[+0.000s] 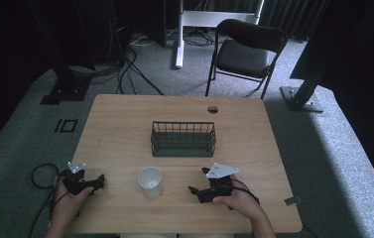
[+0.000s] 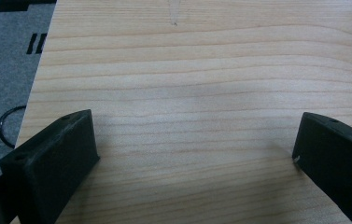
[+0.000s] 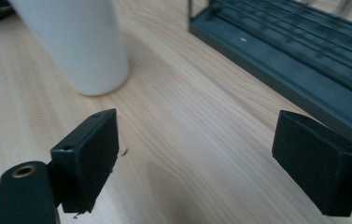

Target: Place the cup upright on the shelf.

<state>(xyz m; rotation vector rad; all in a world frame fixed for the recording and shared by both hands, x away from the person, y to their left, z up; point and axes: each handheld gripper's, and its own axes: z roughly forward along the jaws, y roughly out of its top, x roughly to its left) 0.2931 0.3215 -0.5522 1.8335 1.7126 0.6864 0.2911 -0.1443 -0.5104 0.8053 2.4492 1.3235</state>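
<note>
Fingers, left gripper: spread wide over bare wood, holding nothing.
Fingers, right gripper: also spread wide, empty, low over the table.
White cup: stood upright near the table's front edge, between the two grippers, apart from both; nearer the right gripper's left jaw.
Wire basket: sat mid-table, beyond the cup, just past the right gripper's right jaw.
Hands: each gripped its tool at the near edge.
</note>
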